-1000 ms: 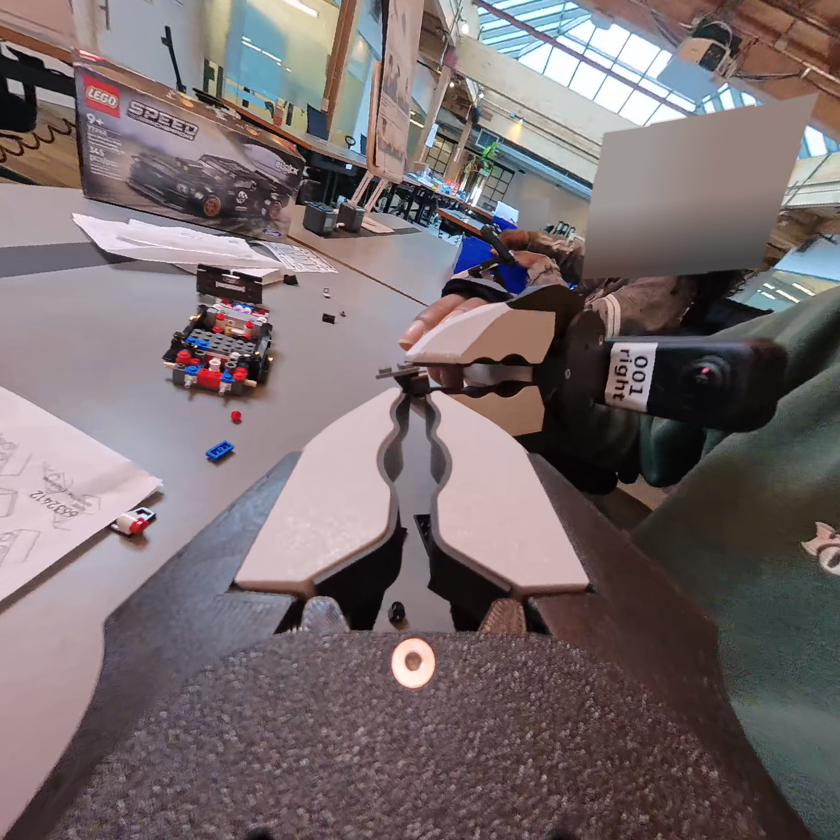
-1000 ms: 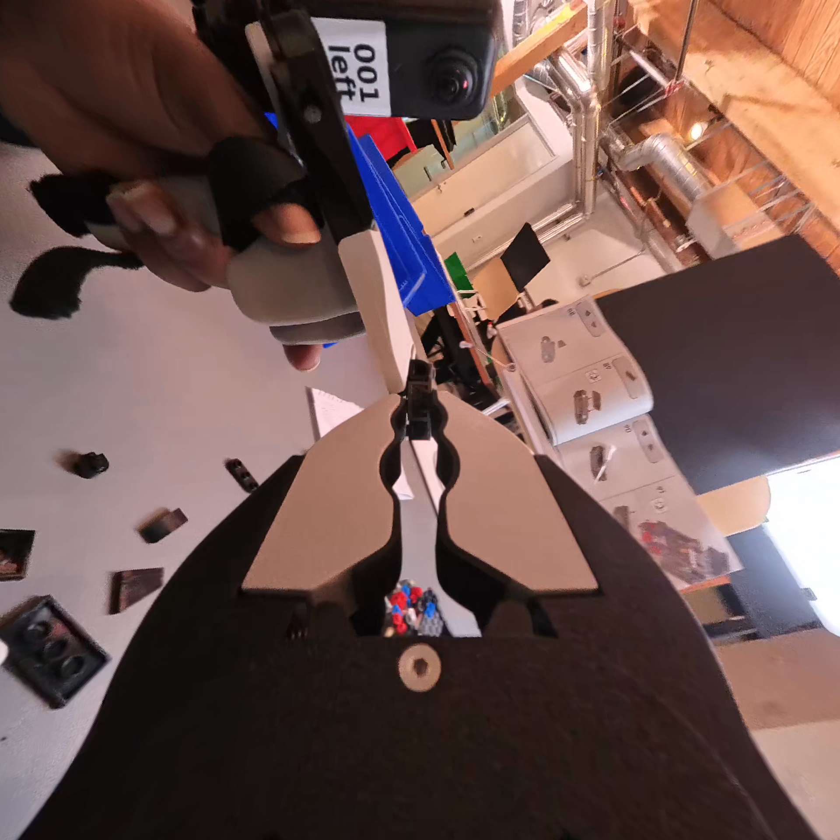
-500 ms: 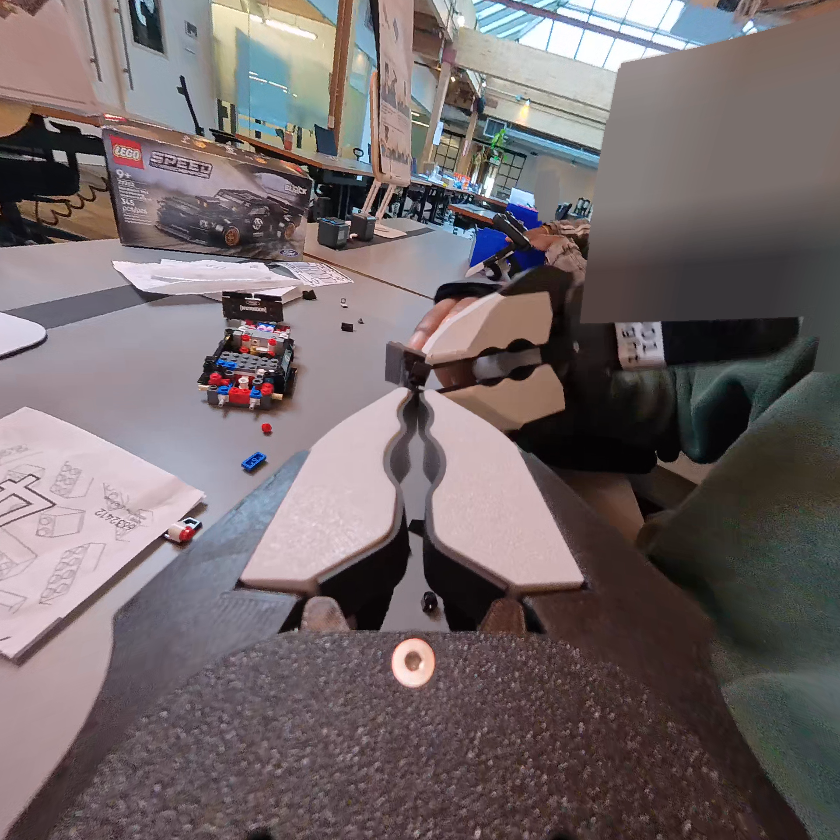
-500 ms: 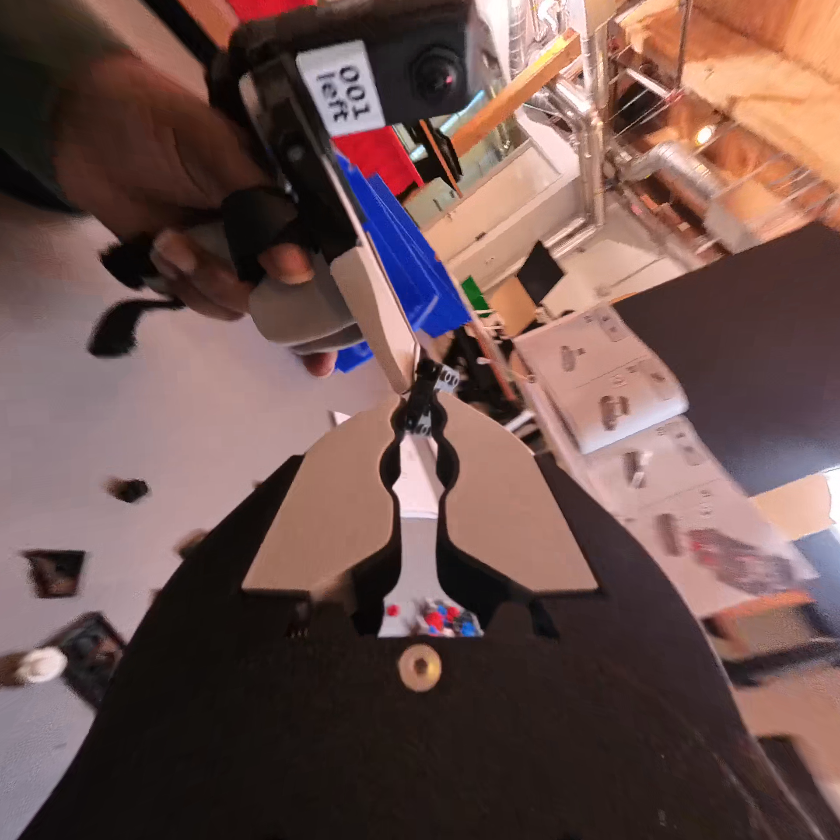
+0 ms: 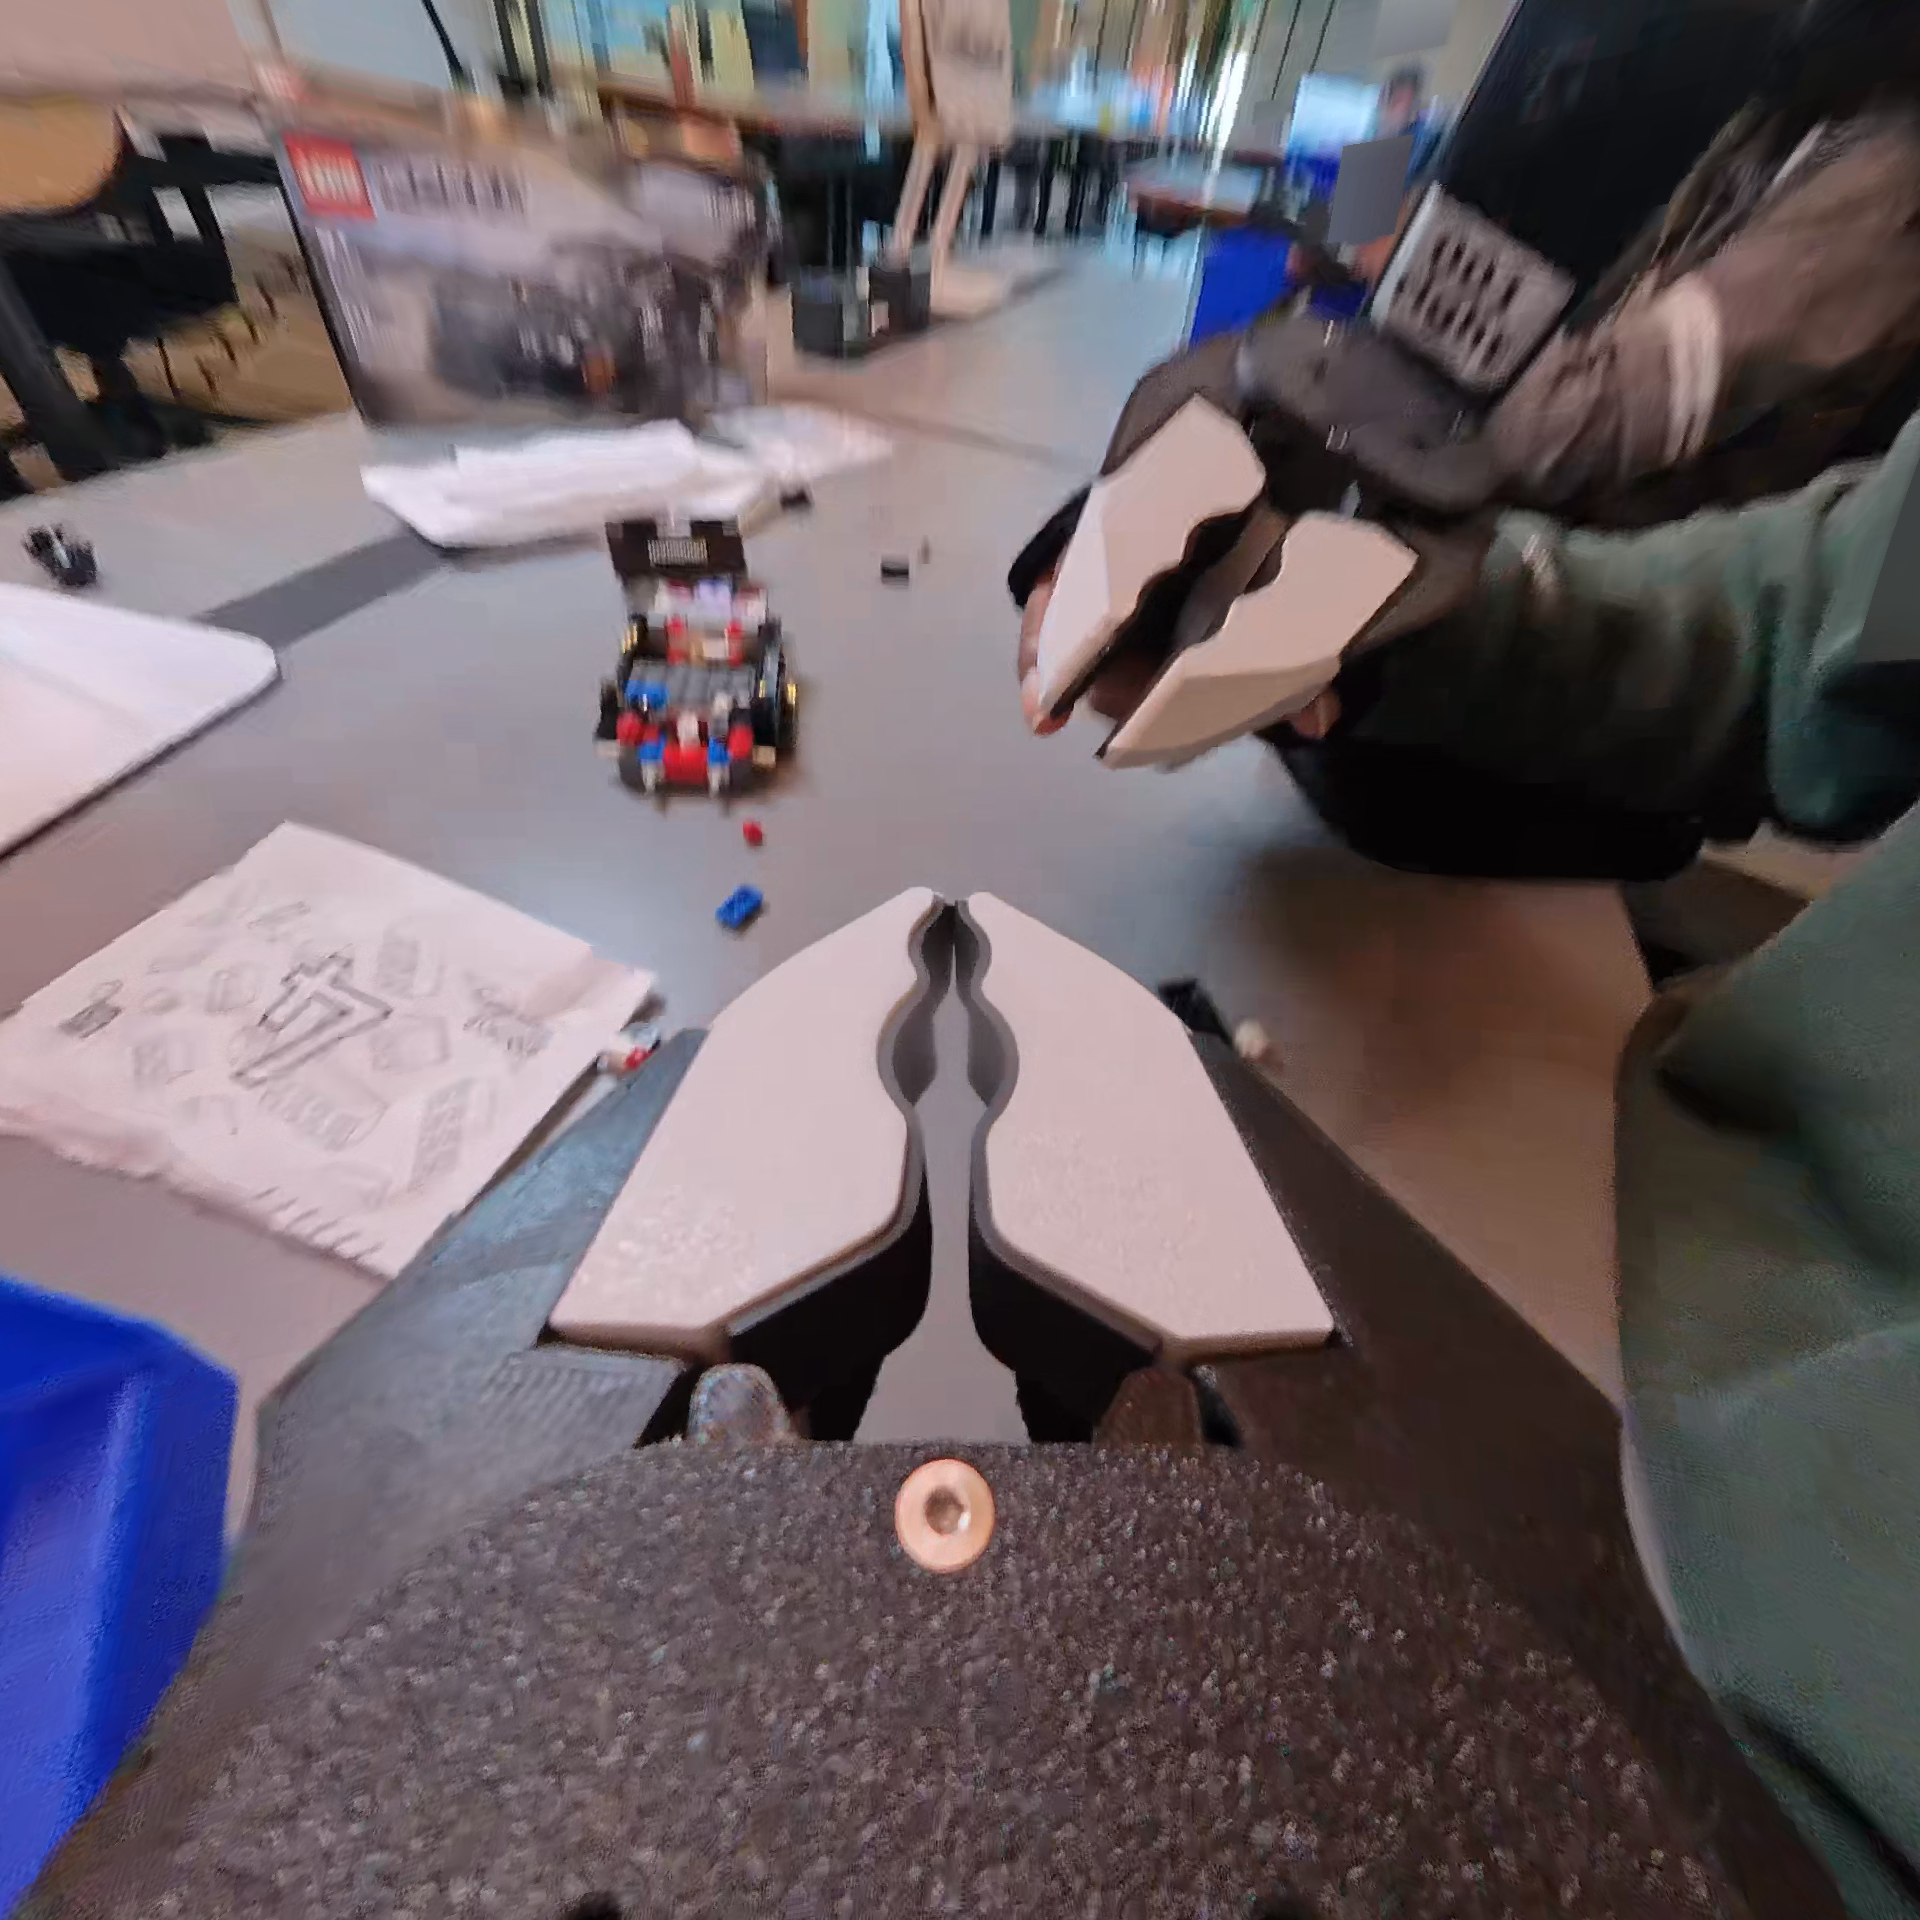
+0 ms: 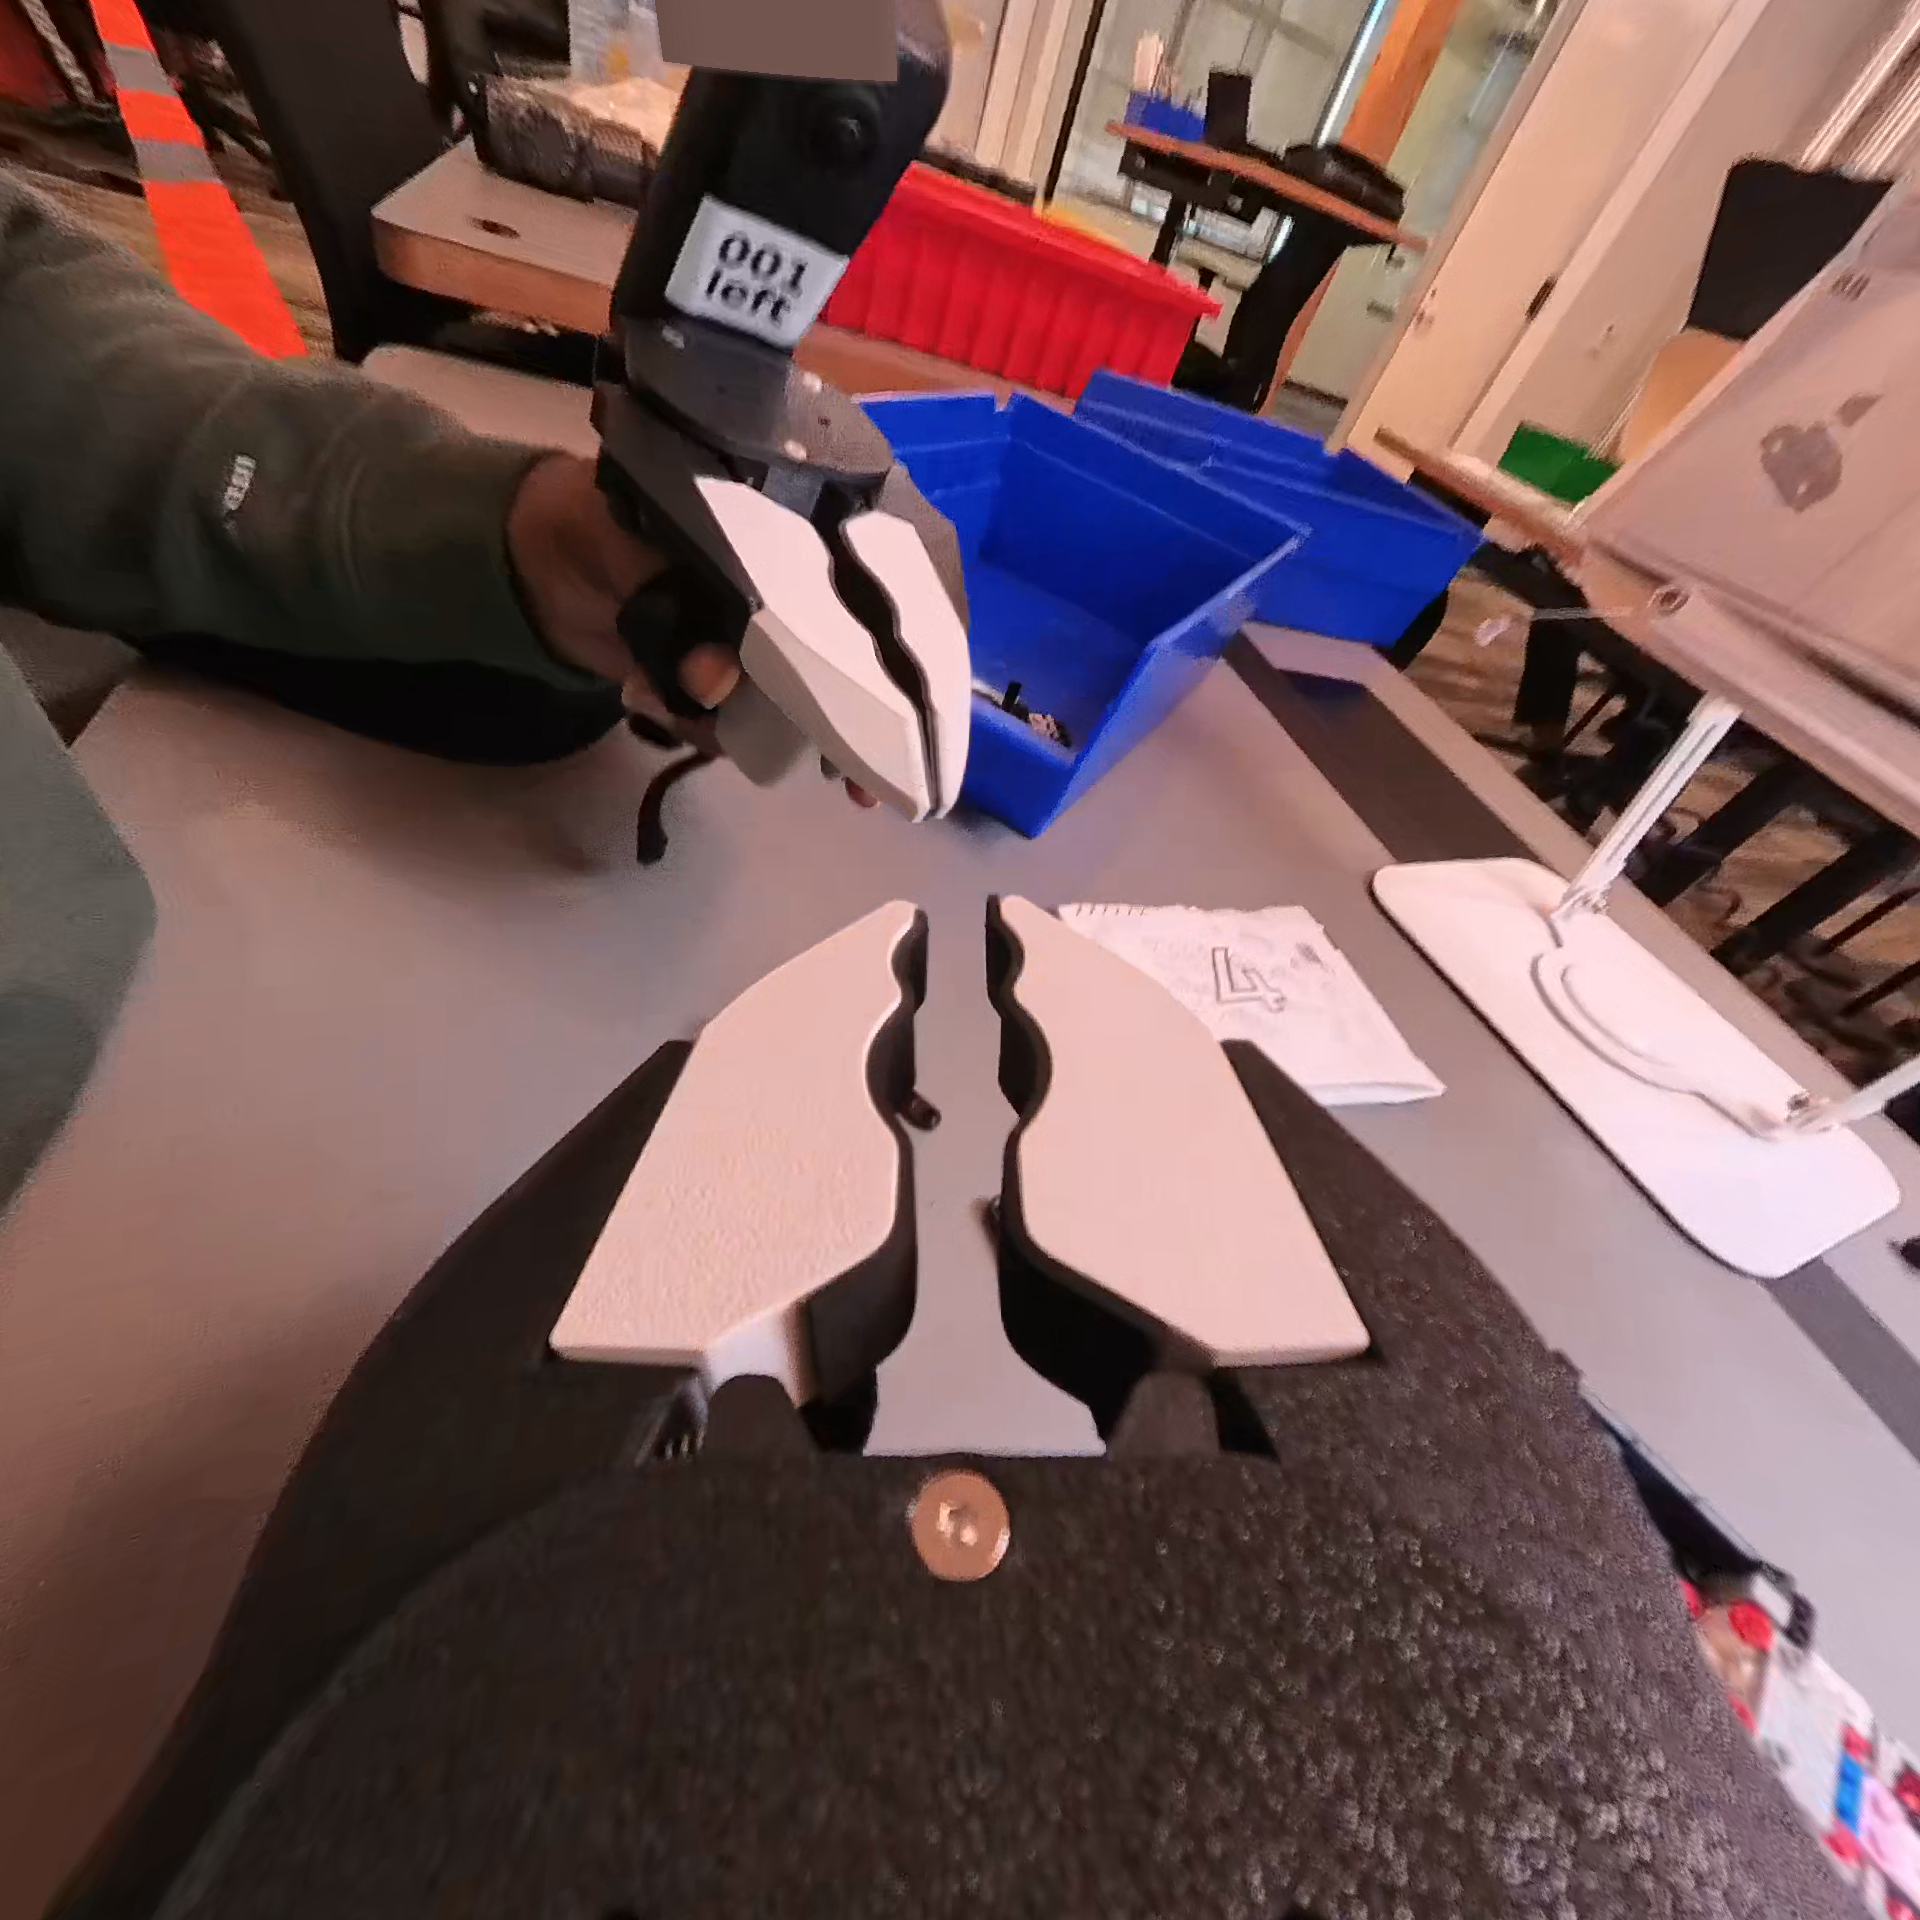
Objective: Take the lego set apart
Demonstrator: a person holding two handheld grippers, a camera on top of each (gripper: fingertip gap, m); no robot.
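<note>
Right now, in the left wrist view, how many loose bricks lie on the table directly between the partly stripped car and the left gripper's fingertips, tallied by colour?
Red brick: 1
Blue brick: 1
Total: 2

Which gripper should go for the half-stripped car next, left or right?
Right, probably. The right gripper has its jaws parted with nothing between them, so it can grasp at once. The left gripper points straight at the car, but its jaws are closed and must open first.
</note>
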